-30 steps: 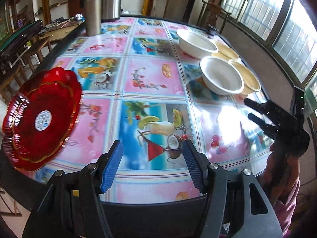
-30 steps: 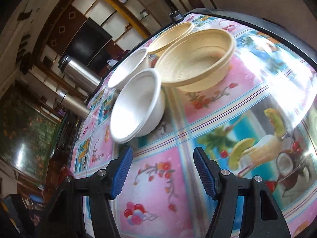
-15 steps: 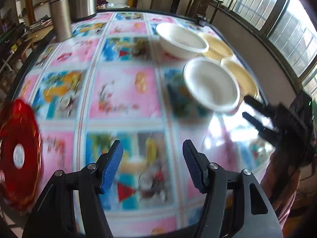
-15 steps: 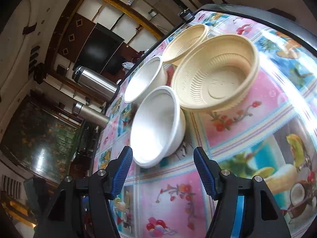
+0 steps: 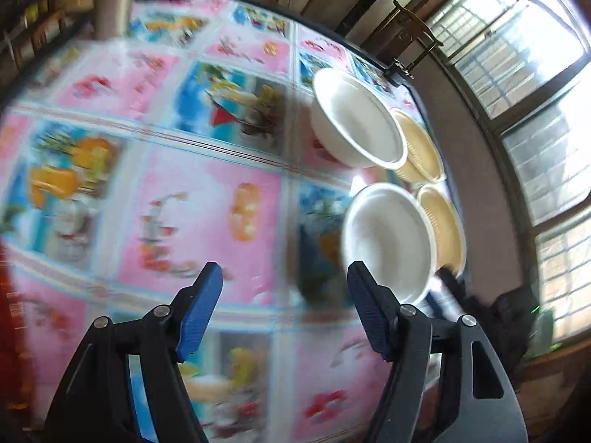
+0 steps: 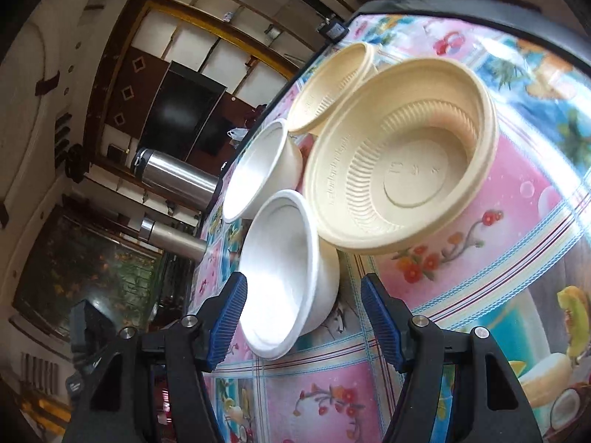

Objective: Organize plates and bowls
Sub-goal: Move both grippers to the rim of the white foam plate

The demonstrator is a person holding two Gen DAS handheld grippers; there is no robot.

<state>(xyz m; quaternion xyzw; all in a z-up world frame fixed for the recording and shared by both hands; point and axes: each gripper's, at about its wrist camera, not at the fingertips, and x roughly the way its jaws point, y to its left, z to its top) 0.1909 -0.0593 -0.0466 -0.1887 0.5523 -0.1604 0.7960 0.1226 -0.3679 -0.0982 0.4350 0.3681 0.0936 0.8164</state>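
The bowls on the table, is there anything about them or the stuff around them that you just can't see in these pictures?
- Left wrist view: motion blur smears the tablecloth; the red thing is cut by the left edge.
- Left wrist view: the white bowls hide most of the beige bowls.
- Right wrist view: the near beige bowl hides part of the far one. Its embossed lettering is too small.
- Both grippers, left and right, are open.

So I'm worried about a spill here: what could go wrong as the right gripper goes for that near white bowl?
1. The right gripper is open around the near white bowl, which touches the tan bowl; closing could shove it.
2. The tan bowl sits near the table edge, so a push might send it off.
3. The left wrist view is blurred, so the open left gripper may be swinging toward the bowls.
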